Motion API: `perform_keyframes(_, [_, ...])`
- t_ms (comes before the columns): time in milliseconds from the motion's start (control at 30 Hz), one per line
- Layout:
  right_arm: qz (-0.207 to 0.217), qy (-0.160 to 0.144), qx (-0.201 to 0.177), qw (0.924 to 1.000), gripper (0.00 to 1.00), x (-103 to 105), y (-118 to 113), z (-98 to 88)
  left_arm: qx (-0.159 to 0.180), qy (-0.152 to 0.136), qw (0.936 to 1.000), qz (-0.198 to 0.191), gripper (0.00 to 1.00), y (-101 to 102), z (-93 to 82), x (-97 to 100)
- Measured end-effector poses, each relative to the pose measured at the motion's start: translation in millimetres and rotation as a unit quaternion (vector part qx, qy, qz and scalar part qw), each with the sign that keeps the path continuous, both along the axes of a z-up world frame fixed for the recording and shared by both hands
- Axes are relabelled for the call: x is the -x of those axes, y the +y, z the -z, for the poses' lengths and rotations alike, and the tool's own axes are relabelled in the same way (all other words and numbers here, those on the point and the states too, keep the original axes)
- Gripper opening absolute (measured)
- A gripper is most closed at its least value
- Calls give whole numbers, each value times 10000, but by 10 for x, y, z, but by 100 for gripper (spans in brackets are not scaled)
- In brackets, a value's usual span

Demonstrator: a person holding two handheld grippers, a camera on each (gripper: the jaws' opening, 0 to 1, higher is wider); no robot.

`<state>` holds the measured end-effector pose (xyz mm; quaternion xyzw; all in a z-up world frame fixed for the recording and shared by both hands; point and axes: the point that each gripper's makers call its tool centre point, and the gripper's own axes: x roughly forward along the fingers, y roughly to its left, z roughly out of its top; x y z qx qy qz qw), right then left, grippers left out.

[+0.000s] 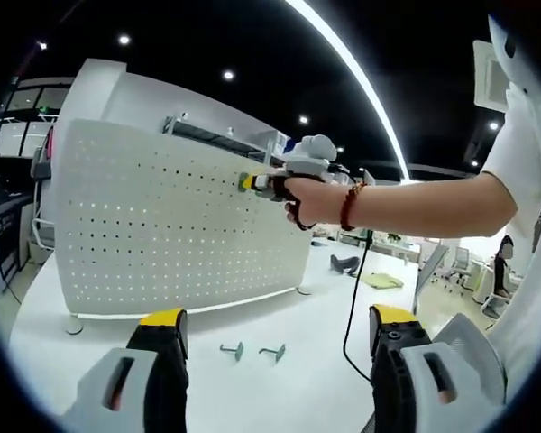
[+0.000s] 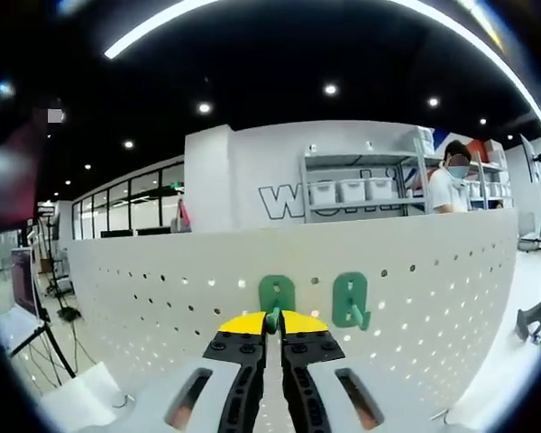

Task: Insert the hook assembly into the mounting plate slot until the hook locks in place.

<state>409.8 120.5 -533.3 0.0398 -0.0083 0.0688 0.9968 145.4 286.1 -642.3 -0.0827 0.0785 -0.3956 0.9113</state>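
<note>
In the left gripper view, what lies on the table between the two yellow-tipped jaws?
Two small green hooks lie on the white table, in front of the pegboard, seen in the left gripper view.

The pegboard is white, dotted all over with rows of small dark holes, and the table under it is white too. Two green hooks sit on the board, and two grey-green hooks lie on the table. Both grippers, left and right, are grey and black with yellow jaw tips, and a red bead bracelet circles the person's wrist.
</note>
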Motion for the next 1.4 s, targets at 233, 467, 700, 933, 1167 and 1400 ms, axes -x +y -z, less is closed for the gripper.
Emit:
perform_keyframes(233, [-135, -98, 115, 9998, 8, 31, 32, -73, -3, -15, 9999, 100, 85, -71, -16, 11])
perform_keyframes(467, [-345, -234, -59, 9991, 11, 176, 78, -89, -21, -18, 10000, 94, 84, -86, -15, 29])
perform_keyframes(700, [-412, -224, -107, 9988, 10, 355, 28, -48, -81, 19, 9999, 120, 83, -120, 1, 85])
perform_keyframes(933, [-398, -226, -197, 9988, 10, 517, -56, -2, -129, 30, 9998, 163, 82, -194, -19, 146])
perform_keyframes(1167, [-605, -161, -280, 9976, 10, 654, -34, 135, -176, 82, 9997, 147, 82, -243, -4, 202])
perform_keyframes(1400, [-882, 84, -305, 9956, 10, 822, 19, 374, -230, 169, 9995, 126, 80, -307, 21, 267])
